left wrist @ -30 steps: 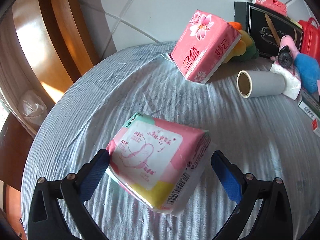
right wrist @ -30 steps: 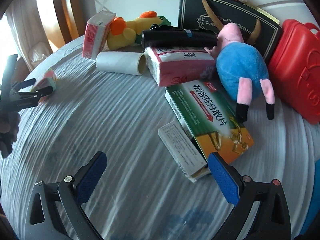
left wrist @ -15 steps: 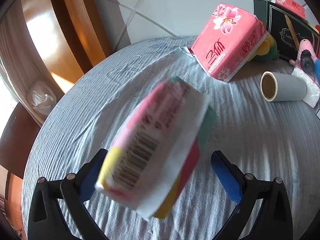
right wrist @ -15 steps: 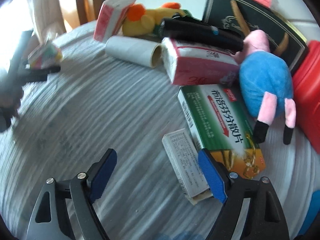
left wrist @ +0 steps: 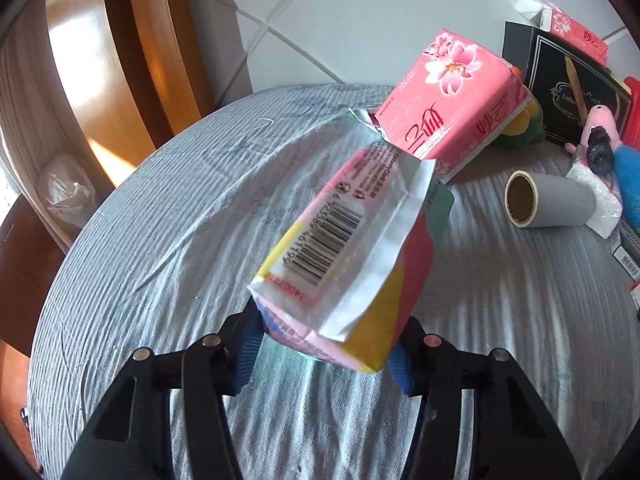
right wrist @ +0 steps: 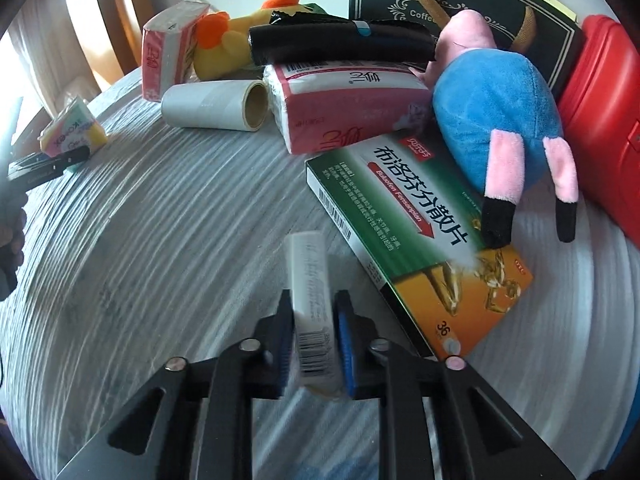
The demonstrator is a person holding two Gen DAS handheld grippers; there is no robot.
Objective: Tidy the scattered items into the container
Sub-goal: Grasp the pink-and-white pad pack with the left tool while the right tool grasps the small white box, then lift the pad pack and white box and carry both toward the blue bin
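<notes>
My left gripper (left wrist: 322,350) is shut on a pink, yellow and white pad pack (left wrist: 352,256) and holds it tilted above the blue-grey cloth of the round table (left wrist: 160,240). The pack also shows far left in the right wrist view (right wrist: 72,130). My right gripper (right wrist: 314,346) is shut on a small white medicine box (right wrist: 310,300), held on edge just above the cloth. A green and orange medicine box (right wrist: 416,248) lies right of it. The red container (right wrist: 604,128) stands at the far right.
A pink tissue pack (left wrist: 452,104), a grey paper roll (left wrist: 548,200), a yellow plush (right wrist: 236,44), a black roll (right wrist: 340,42), a second tissue pack (right wrist: 344,100), a blue and pink plush (right wrist: 492,120) and a black box (right wrist: 460,4) crowd the table's back.
My left gripper closed on the pad pack and lifted it, tipping it barcode side up. My right gripper moved onto the small white box, closed on it and stood it on edge.
</notes>
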